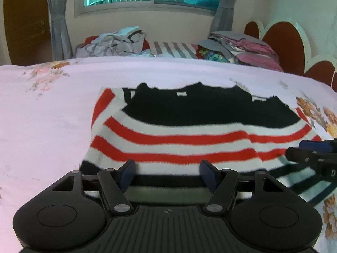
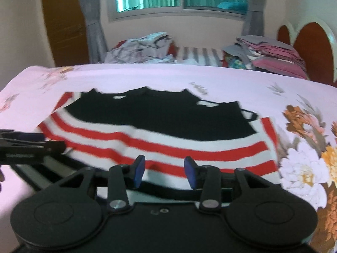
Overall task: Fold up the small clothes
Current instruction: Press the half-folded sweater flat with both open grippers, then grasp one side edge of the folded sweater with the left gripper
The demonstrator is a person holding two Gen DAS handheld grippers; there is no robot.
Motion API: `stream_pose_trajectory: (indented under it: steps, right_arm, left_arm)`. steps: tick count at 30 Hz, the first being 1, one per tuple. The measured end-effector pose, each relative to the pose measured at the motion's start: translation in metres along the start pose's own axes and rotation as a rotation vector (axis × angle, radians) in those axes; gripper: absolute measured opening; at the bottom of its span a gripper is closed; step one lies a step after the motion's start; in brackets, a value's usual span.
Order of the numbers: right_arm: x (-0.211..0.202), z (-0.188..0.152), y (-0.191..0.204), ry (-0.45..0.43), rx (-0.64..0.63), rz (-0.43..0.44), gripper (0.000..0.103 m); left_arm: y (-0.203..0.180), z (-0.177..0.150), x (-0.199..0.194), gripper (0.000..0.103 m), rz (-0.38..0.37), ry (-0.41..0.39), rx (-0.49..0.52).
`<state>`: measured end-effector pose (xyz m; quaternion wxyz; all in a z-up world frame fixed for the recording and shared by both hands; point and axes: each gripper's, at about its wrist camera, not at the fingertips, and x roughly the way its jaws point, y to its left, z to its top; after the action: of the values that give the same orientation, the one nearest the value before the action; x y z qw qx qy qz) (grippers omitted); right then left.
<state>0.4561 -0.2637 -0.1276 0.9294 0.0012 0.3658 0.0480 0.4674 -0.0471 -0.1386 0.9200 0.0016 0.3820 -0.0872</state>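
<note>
We are holding both tools wide apart and empty, left tool [image 1: 168, 174] and right tool [image 2: 164, 171], at the lower-centre hem of the striped sweater [image 1: 179, 139] lying mid-frame on the bed [image 1: 52, 113]; grip both hem corners evenly.

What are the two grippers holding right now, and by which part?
Nothing. The left gripper and right gripper both stand open at the near edge of the striped sweater, which lies on the floral bedsheet.
</note>
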Motion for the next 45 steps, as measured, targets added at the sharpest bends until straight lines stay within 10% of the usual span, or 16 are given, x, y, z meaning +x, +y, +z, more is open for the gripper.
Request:
stream_pose_trajectory:
  steps: [15, 45]
  right_arm:
    - [-0.007, -0.040, -0.046, 0.068, 0.007, -0.169, 0.050]
    - [0.013, -0.009, 0.017, 0.027, -0.043, 0.048, 0.054]
  left_arm:
    - [0.013, -0.014, 0.001, 0.067, 0.025, 0.026, 0.024]
    - [0.037, -0.027, -0.025, 0.073, -0.013, 0.059, -0.173]
